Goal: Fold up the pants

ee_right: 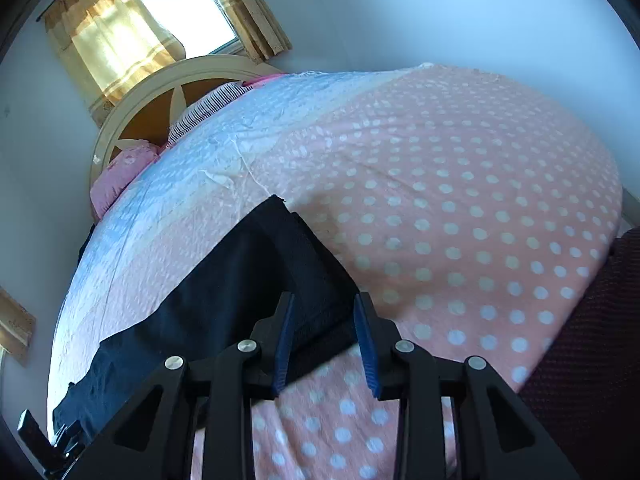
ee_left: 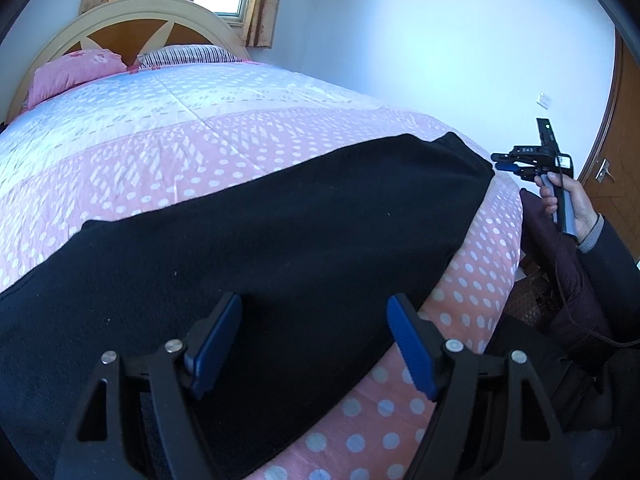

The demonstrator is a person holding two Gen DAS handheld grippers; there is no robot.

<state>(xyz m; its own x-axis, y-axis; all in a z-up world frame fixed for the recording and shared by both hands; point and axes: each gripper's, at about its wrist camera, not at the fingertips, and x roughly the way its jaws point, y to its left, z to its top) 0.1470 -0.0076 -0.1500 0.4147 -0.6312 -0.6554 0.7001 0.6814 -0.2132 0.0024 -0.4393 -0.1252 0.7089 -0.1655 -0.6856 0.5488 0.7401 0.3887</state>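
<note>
a: start with the biggest thing. what fills the room?

b: the bed (ee_left: 200,128), under a pink cover with white dots and a paler band toward the headboard (ee_left: 132,20). a window with yellow curtains (ee_right: 116,40) sits behind it.

a: and the pants?

b: the black pants (ee_left: 260,240) lie flat across the near part of the bed, stretched from one side toward the other. in the right wrist view one end (ee_right: 276,248) comes up close to the camera, with the rest running off to the lower left.

a: anything at the head of the bed?

b: a pink pillow (ee_left: 76,72) and a striped pillow (ee_left: 188,55), side by side against the headboard, well apart from the pants.

a: the left tongs?

b: the left tongs (ee_left: 314,314) have their blue pads spread wide, over the near edge of the pants. nothing is between them.

a: the right tongs?

b: the right tongs (ee_right: 324,316) also stand apart, narrower than the left, with the pants' end showing in the gap. i cannot tell if they touch the cloth. in the left wrist view a hand (ee_left: 568,204) holds that tool just past the far end of the pants, off the bed's edge.
</note>
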